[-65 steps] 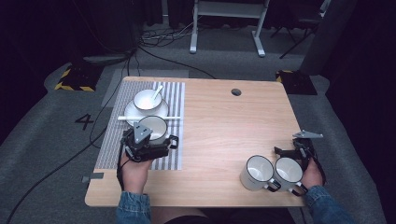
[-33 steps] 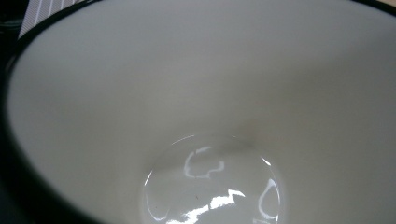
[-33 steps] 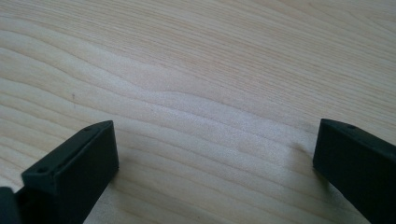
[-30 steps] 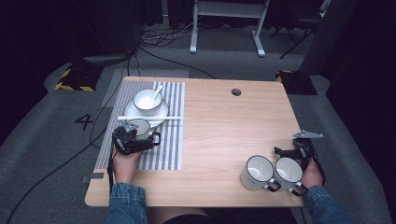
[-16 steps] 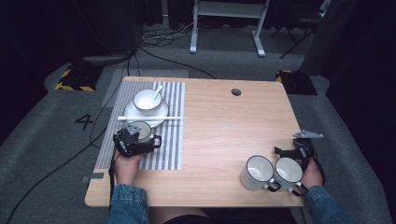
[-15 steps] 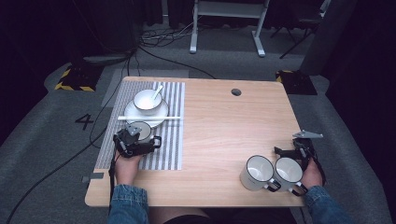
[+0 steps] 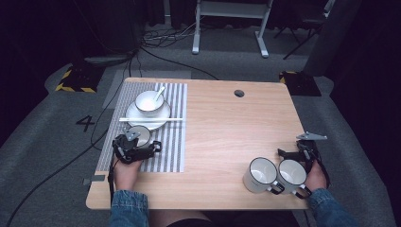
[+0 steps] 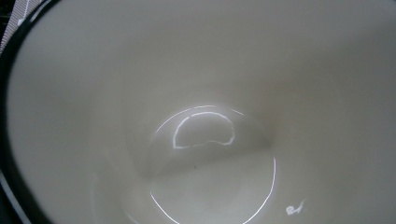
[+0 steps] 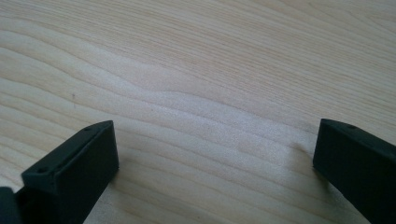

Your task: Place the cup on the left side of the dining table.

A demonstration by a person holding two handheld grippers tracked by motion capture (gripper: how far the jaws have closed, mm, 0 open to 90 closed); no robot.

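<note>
The left gripper [image 7: 135, 147] is at the cup [image 7: 139, 135] just below the plate [image 7: 147, 116] — grip unclear; the right gripper [image 7: 302, 152] is wide open, empty — set the cup down gently.

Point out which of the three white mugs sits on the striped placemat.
It's the mug at the left claw, just in front of the plate with the bowl. The other two mugs stand together on bare wood by the right hand.

One readable mark: a white digit "4" [image 7: 85, 123] on the grey floor [image 7: 42, 142], left of the table [image 7: 236, 123], just below the yellow-black hazard-striped plate [image 7: 74, 80]. Nothing legible on the mugs, the bowl, the striped mat or either gripper.
</note>
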